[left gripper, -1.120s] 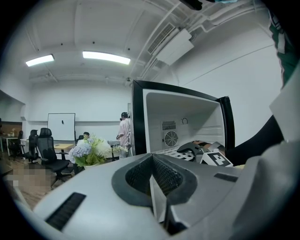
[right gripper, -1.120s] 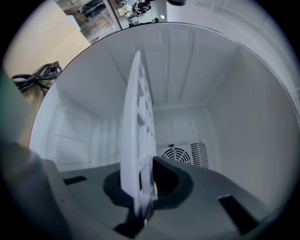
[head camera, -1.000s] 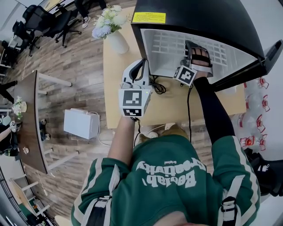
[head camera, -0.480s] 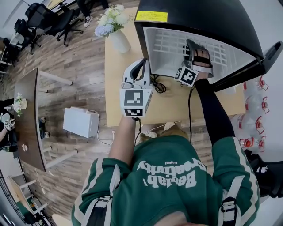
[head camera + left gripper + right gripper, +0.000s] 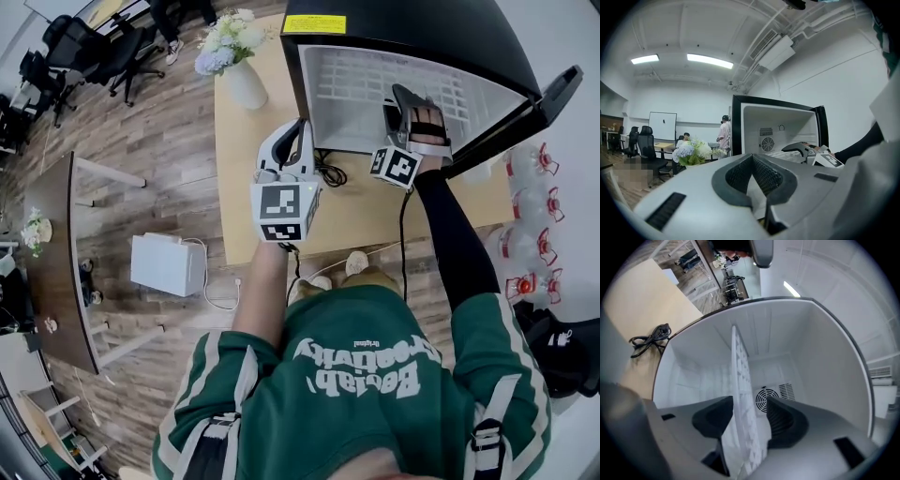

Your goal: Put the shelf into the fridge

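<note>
right gripper (image 5: 751, 412) – jaws wide apart, having just been opening. the white grid shelf (image 5: 739, 376) runs edge-on between the pads and neither pad presses on it. the shelf sits inside the fridge (image 5: 820, 357), reaching toward the far wall with its round fan grille (image 5: 764, 401). seen from the head, this gripper is at the fridge's open mouth. the left gripper (image 5: 752, 156) hangs just left of the fridge – tips closed together, nothing in them. both are over a wooden table (image 5: 251, 178) with a coiled black cable (image 5: 649, 341) near the fridge front and a vase of flowers (image 5: 242, 80) at the far left.
</note>
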{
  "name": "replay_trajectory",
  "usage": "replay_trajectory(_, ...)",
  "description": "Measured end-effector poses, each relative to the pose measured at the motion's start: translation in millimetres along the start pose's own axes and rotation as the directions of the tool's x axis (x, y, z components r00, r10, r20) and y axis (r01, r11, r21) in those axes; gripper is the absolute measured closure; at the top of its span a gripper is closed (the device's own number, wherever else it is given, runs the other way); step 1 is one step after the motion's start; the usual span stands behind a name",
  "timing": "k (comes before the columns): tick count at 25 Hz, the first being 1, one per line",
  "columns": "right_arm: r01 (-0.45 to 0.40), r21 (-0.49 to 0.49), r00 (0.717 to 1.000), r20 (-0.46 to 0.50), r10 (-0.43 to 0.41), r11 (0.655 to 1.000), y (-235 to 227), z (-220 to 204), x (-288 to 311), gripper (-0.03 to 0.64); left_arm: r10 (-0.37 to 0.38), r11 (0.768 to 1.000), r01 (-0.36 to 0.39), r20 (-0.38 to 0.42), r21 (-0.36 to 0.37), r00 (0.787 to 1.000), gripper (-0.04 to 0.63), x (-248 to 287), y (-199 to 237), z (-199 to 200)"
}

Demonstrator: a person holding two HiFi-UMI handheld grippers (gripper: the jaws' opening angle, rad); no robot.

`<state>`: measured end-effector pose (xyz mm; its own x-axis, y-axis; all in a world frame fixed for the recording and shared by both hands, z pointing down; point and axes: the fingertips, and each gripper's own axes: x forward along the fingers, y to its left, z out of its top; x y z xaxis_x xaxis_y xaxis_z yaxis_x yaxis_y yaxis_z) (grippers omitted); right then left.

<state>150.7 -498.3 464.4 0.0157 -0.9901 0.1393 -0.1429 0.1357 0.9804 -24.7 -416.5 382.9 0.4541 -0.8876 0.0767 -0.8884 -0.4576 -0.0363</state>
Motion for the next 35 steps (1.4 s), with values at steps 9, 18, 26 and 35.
replay_trajectory(9, 0.017, 0.056, 1.0, -0.01, -0.016, 0.998, -6, -3, -65, 0.388, -0.059, 0.998, 0.058, 0.026, 0.013, 0.998, 0.597, -30, -23, 10)
replay_trajectory(18, 0.018, 0.275, 1.0, -0.016, -0.014, 0.961, -19, 16, -138, 0.39, -0.099, 0.993, 0.096, 0.033, 0.066, 0.995, 0.597, -77, -33, 16)
replay_trajectory(26, -0.065, 0.584, 0.997, 0.067, 0.032, 0.809, -31, 32, -202, 0.385, -0.139, 0.987, 0.133, 0.06, 0.094, 0.989, 0.597, -109, -55, 22)
replay_trajectory(35, -0.165, 0.87, 0.98, 0.2, -0.026, 0.465, -65, 8, -258, 0.376, -0.091, 0.992, 0.083, 0.076, 0.099, 0.993, 0.597, -123, -94, 38)
